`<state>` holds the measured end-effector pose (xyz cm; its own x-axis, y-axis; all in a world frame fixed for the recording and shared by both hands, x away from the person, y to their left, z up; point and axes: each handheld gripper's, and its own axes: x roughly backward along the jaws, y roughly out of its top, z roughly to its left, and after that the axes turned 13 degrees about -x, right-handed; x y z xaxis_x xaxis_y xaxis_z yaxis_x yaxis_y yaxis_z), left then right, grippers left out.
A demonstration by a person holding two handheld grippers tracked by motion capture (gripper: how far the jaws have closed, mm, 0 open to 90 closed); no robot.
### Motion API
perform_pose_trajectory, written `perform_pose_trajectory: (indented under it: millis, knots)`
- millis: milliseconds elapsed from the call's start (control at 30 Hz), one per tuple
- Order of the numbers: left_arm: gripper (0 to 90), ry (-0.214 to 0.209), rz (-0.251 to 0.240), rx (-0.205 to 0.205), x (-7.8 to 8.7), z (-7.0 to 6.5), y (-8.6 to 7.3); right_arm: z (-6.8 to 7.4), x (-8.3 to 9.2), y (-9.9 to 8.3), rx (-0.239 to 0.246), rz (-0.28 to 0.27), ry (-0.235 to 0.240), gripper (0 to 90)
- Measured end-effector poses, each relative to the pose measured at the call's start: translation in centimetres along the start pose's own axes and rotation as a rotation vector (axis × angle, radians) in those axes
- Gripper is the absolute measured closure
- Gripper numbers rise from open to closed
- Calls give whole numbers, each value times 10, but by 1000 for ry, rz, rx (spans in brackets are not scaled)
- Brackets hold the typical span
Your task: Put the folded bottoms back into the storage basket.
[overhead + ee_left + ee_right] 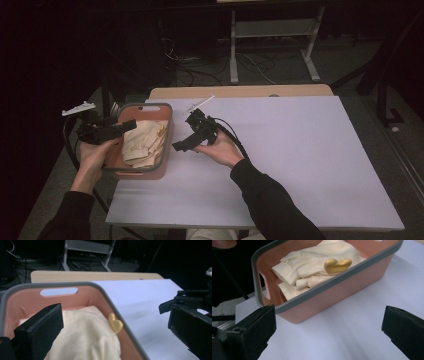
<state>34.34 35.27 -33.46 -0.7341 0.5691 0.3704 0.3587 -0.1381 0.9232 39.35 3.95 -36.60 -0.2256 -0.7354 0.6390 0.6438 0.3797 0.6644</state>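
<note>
Lying folded inside the pink basket [167, 131] at the desk's [300, 165] left edge, the cream garment [312, 262] looks soft, light and limp; a bunched fold offers the best hold. Left hand-held gripper [116, 128] and right hand-held gripper [187, 142] both stand released, empty, flanking the basket.

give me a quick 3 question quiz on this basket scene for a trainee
1. True or false: the cream cloth lies inside the pink basket.
2. What shape is the gold piece on the cloth? A star, B heart, C ring.
3. The left gripper hangs over the basket. Are its jaws open or shut?

Key:
1. True.
2. B, a heart.
3. Open, with nothing gripped between them; the right gripper, over the white table beside the basket, is open too.
</note>
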Motion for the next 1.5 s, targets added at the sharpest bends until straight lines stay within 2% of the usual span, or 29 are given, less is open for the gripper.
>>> perform_pose_trajectory:
  millis: [233, 367, 500, 567, 667, 933, 1267, 1500]
  knots:
    - [0, 0, 2, -29, -2, -18, -3, -7, 15, -9, 7, -5, -21, 0]
    - [0, 8, 9, -61, -3, -28, -3, -10, 24, -15, 12, -14, -30, 0]
    - [0, 4, 4, -65, -4, -36, -4, -14, 31, -21, 18, -16, -36, 0]
    - [0, 4, 13, -80, -5, -40, -4, -16, 33, -24, 18, -12, -44, 0]
    - [0, 1, 11, -85, -5, -45, -5, -20, 38, -28, 11, -17, -47, 0]
    - [0, -5, 8, -129, -5, -65, -8, -30, 54, -42, -2, -49, -44, 0]
    - [0, -26, 8, -153, -11, -79, -16, -40, 74, -60, -14, -69, -40, 0]
    - [0, -21, 14, -166, -14, -85, -22, -47, 90, -73, -29, -97, -46, 0]
